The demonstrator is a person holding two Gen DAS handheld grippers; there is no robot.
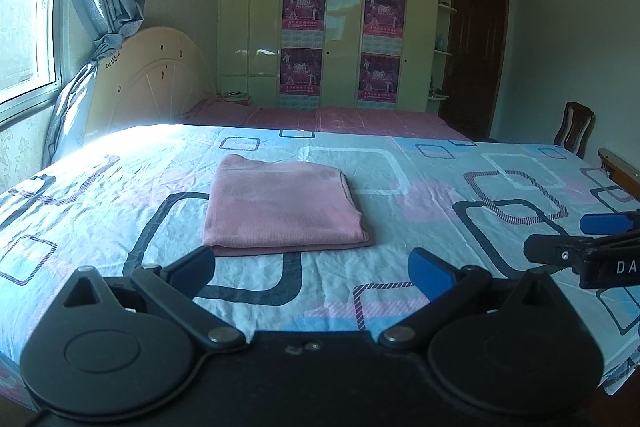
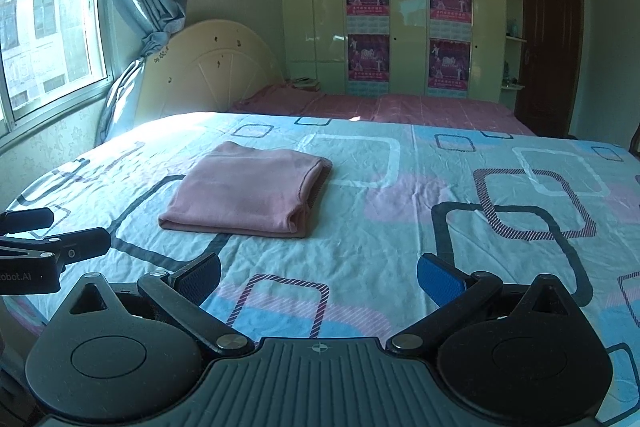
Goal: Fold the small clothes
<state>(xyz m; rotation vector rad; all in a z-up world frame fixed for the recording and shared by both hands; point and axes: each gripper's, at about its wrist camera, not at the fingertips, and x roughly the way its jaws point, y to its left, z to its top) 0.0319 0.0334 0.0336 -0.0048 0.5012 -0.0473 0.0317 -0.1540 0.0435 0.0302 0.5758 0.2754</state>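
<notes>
A pink garment (image 1: 280, 207) lies folded into a flat rectangle on the patterned bedsheet (image 1: 420, 187); it also shows in the right wrist view (image 2: 248, 193). My left gripper (image 1: 312, 267) is open and empty, just in front of the garment's near edge. My right gripper (image 2: 320, 273) is open and empty, further back and to the right of the garment. The right gripper's fingers (image 1: 560, 247) show at the right edge of the left wrist view. The left gripper's fingers (image 2: 60, 243) show at the left edge of the right wrist view.
A second bed with a red cover (image 1: 340, 117) stands behind. A headboard (image 1: 156, 79) and a curtained window (image 1: 24, 27) are at the left. A wardrobe (image 1: 332, 27) fills the back wall. A wooden chair (image 1: 574, 127) stands at the right.
</notes>
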